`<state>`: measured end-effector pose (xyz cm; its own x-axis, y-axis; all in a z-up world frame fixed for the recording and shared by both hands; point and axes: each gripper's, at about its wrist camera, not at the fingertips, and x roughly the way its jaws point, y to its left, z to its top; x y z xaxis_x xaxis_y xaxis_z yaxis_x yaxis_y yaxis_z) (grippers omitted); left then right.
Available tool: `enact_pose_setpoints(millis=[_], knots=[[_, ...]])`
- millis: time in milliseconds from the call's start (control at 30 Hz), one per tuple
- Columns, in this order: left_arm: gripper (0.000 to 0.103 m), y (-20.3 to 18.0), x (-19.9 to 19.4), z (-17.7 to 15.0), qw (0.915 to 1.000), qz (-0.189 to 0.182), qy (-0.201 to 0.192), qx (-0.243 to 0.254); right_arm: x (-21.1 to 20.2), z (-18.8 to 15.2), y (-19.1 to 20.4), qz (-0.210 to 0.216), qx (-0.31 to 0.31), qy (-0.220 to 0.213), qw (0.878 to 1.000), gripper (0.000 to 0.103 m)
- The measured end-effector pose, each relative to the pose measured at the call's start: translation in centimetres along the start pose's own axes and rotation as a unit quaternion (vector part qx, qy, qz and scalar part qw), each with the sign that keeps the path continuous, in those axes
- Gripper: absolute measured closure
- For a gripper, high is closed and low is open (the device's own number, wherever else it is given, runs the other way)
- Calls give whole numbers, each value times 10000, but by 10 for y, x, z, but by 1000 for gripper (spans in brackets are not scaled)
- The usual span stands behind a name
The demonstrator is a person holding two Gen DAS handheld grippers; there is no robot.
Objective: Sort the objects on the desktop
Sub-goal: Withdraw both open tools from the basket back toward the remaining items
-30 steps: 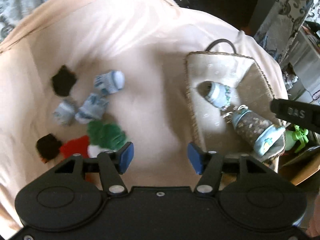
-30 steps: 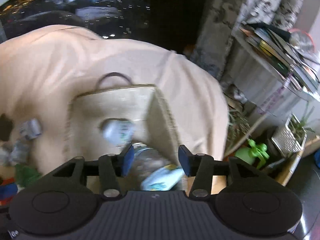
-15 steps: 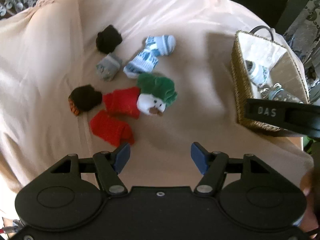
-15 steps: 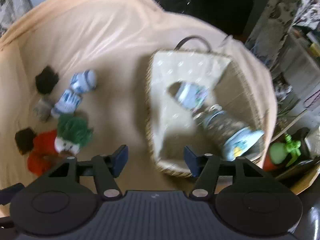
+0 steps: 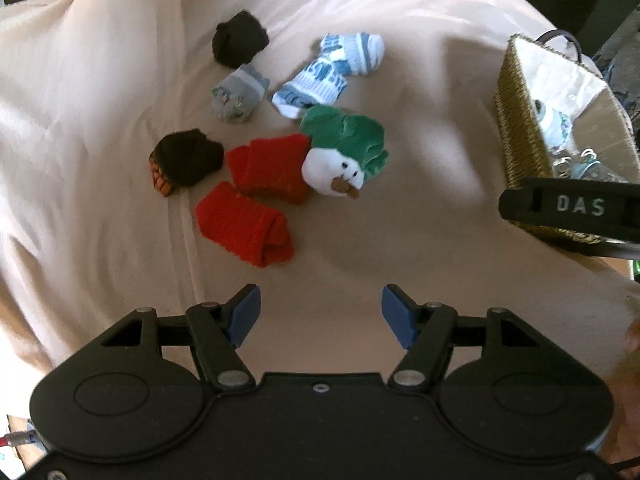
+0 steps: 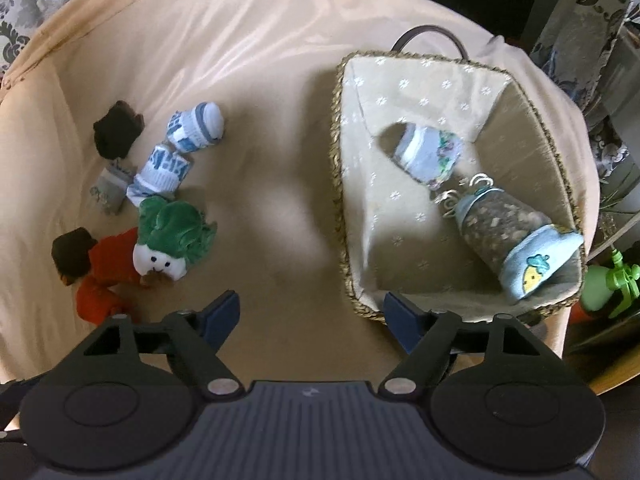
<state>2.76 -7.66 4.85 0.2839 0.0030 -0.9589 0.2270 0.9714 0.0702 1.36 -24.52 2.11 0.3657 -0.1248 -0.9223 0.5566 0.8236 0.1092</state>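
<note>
Rolled socks lie on a beige cloth: a red pair [image 5: 244,228], a red sock with a green-capped snowman head [image 5: 340,152], a blue-white pair [image 5: 320,76], a grey roll [image 5: 238,94] and two black rolls [image 5: 238,40] [image 5: 186,160]. My left gripper [image 5: 320,314] is open and empty, just short of the red pair. A woven basket [image 6: 344,184] holds a pale sock roll [image 6: 428,152] and a speckled roll with a blue cuff [image 6: 516,248]. My right gripper [image 6: 312,316] is open and empty, over the cloth left of the basket's near corner.
The right gripper's black body marked DAS [image 5: 576,208] crosses the left wrist view in front of the basket [image 5: 520,120]. A green toy [image 6: 616,280] and patterned curtains [image 6: 580,20] stand off the table's right edge. The cloth [image 6: 260,80] drapes over the rounded table.
The left gripper has pulled back and swung left, so the sock pile now sits ahead of it. The right gripper has drawn back and swung left from over the basket.
</note>
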Motion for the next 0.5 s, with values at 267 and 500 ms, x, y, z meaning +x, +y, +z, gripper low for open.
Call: enact_pose_setpoints(millis=[267, 500], knots=[[37, 17, 20, -11, 9991, 141, 268, -307, 2, -1, 0, 137, -62, 34, 9999, 16], [37, 43, 37, -25, 9952, 182, 524, -801, -6, -4, 0, 425, -137, -197, 9988, 18]])
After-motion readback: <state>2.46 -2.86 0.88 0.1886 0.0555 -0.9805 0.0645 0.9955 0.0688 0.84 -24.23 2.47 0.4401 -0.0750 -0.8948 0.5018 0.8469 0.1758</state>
